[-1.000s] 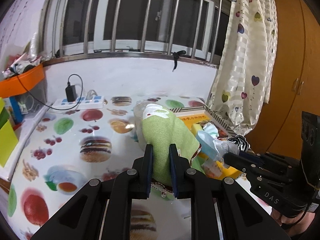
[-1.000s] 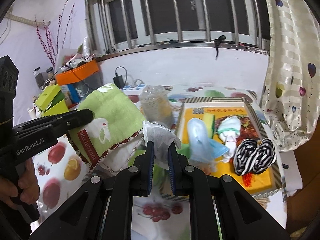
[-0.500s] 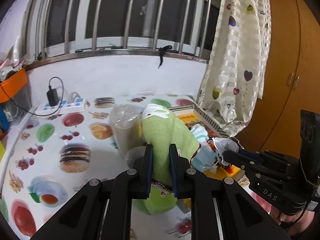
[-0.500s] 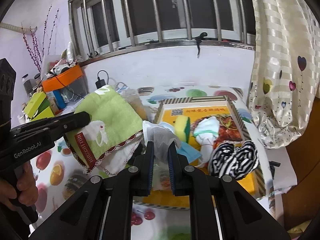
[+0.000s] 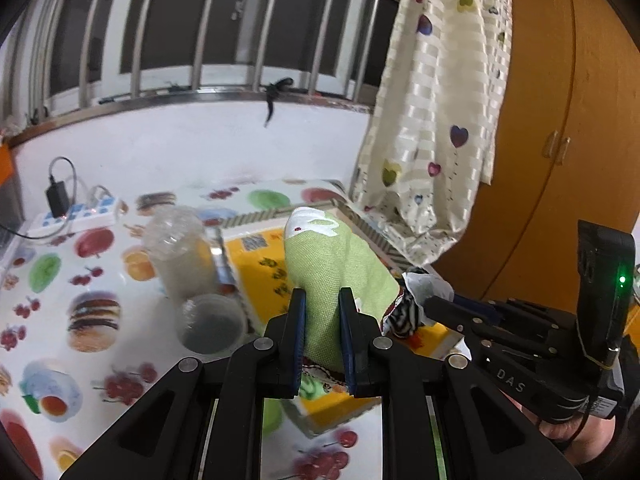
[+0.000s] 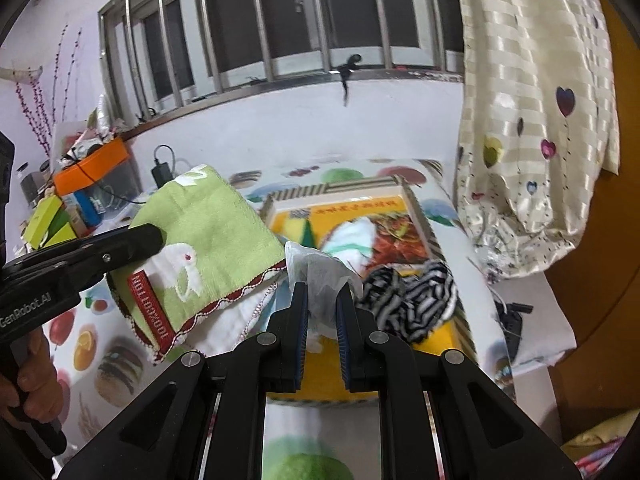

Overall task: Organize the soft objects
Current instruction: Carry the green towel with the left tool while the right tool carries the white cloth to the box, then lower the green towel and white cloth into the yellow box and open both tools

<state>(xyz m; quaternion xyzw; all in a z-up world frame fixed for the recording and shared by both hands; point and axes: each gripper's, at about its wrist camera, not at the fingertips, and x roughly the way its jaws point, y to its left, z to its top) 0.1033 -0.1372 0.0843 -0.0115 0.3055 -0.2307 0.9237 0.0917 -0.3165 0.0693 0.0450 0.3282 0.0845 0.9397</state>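
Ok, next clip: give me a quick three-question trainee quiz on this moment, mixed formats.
1. True or false: the left gripper is shut on the green towel.
2. Multiple choice: what does the right gripper pinch? A) the striped black-and-white cloth B) a white gauzy cloth C) the clear plastic jar
3. Fill in: the striped cloth lies in the ____ box with the patterned rim.

Key
1. True: both pads press the towel, which stands up between them.
2. B
3. Yellow
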